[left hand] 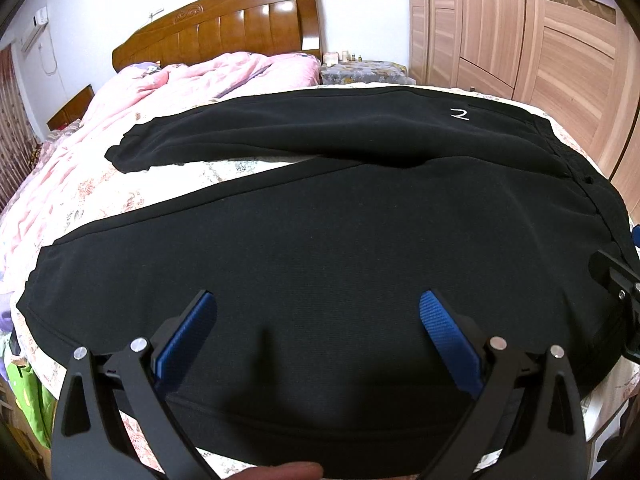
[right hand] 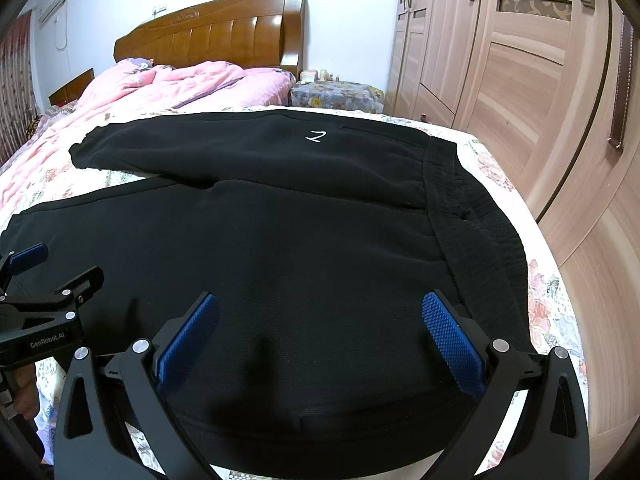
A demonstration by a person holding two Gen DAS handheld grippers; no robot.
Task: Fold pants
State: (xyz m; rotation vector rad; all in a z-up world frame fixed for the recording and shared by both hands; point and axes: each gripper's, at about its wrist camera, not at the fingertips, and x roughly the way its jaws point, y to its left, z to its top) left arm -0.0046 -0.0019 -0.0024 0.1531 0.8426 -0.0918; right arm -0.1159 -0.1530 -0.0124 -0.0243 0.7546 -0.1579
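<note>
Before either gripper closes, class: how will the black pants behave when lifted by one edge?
The black pants lie limp on the bed, so they would likely drape and sag. The thick-looking knit probably grips rather than slips. The ribbed waistband may hold shape better.

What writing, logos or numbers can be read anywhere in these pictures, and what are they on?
"GenRobot.AI": white print on the body of the left gripper, seen from the right wrist view.
A white mark like a "2" or "Z", no clear word: on the black pants near the waistband.
Nothing else is readable.

pants: 1 | hand-held grippers: 2 | bed: 1 | wardrobe: 1
</note>
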